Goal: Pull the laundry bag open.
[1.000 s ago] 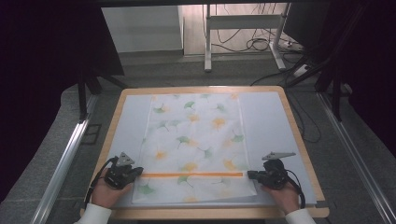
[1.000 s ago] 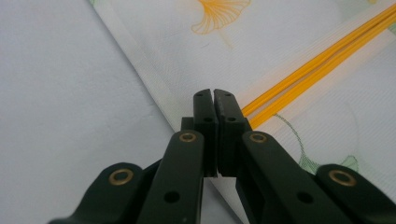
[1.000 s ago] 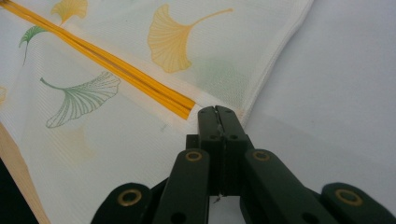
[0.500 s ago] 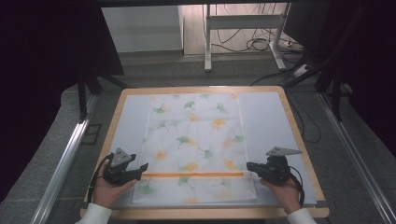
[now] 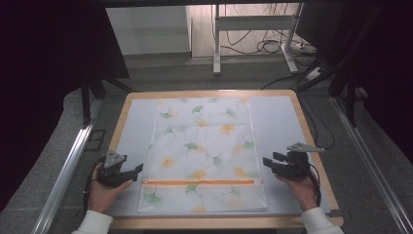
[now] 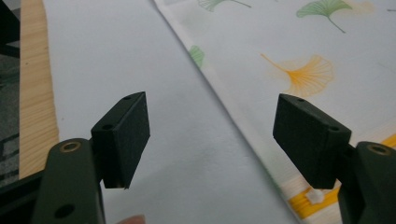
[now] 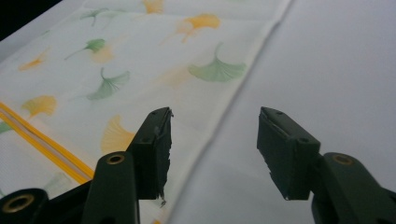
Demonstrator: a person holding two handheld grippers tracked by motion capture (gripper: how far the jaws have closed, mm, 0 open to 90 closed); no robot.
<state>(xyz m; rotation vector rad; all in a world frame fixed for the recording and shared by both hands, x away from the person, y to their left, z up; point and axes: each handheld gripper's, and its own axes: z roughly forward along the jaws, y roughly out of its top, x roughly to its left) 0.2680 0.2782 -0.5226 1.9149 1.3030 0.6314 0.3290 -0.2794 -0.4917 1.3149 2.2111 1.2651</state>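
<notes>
White leaf-print cloth (image 5: 204, 153) lies flat; left tongs (image 5: 132, 171) and right tongs (image 5: 269, 163) just opened, empty. Back off level, don't snag edges.

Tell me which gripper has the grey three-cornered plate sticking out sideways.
The right gripper: its grey plate juts toward the table's right edge. The left gripper has its plate tucked on top.

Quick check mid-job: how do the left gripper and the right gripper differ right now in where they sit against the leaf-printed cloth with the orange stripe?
The left gripper sits just off the left edge of the leaf-printed cloth, level with its orange stripe; the right gripper sits off the right edge, slightly above that stripe. The right gripper's grey plate stands higher and more clearly than the left's. Shared: both have just been opening, both are open, nothing between the jaws, and the cloth lies flat on the table.
</notes>
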